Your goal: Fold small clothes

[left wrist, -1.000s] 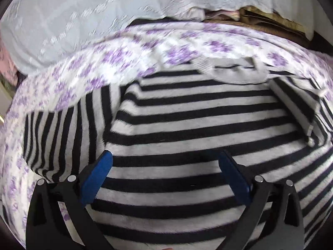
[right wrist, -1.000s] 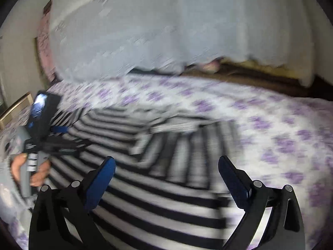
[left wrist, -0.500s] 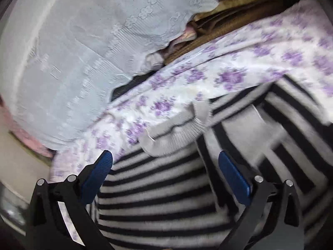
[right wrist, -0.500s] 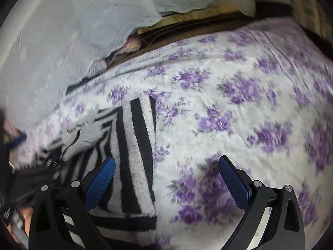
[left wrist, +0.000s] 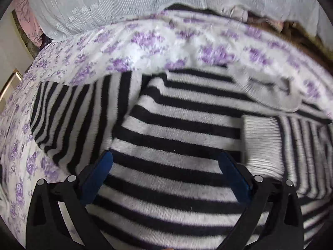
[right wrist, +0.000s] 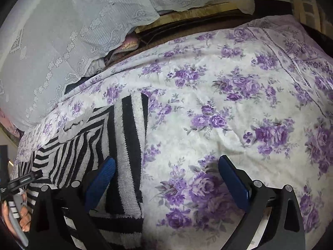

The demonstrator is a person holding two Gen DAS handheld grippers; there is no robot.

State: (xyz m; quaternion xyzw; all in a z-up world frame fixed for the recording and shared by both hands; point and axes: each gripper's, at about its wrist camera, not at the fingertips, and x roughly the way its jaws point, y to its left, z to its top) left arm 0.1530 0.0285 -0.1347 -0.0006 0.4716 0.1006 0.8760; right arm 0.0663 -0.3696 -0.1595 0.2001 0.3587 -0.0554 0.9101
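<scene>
On the floral bed (right wrist: 239,95) our striped sweater (left wrist: 177,137) now lies with one sleeve (left wrist: 291,145) seemingly folded inward (cuff on chest); left tool (left wrist: 165,173) and right tool (right wrist: 166,177) hover agape, empty.

Half a second ago my left gripper (left wrist: 165,166) looked toward the sweater's (left wrist: 177,137) collar (left wrist: 270,83) at a tilt; now its view is level over the striped body, with the collar off to the upper right and blurred. The left sleeve (left wrist: 68,114), out of sight 0.5 s ago, shows again, spread on the flowered sheet (left wrist: 166,41) as it was 1 s back. A ribbed cuff (left wrist: 260,139) now lies on the body at the right, which I did not see earlier.

My right gripper (right wrist: 165,166) has swung from over the stripes 1 s ago to the sweater's right edge, its fingers open over bare sheet.
</scene>
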